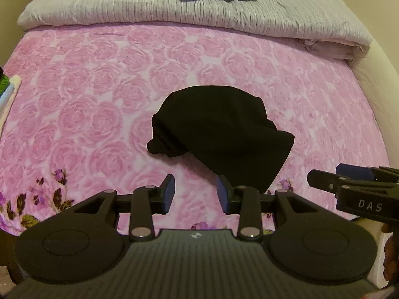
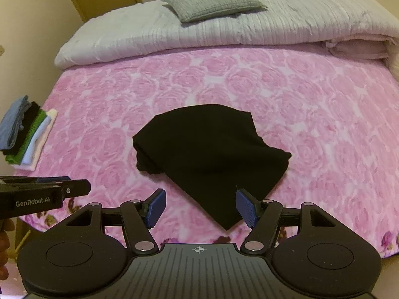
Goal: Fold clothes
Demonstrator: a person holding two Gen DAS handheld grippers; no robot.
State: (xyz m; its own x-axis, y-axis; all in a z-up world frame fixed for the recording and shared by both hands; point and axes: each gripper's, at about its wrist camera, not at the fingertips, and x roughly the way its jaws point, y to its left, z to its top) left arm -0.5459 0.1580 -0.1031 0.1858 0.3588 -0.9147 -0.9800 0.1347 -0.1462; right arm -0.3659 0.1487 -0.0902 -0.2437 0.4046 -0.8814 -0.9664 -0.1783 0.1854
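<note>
I judge the work partly done: a stack of folded clothes (image 2: pixel 27 134) sits at the left edge of the right wrist frame, while the black garment (image 1: pixel 219 134) lies bunched and only loosely doubled at frame centre on the pink rose bedspread (image 1: pixel 87 94), still to be folded flat. My left gripper (image 1: pixel 195 194) and right gripper (image 2: pixel 200 208) hang above the near edge, fingers apart and clamped on nothing (the garment's near corner shows between the right fingers, untouched).
</note>
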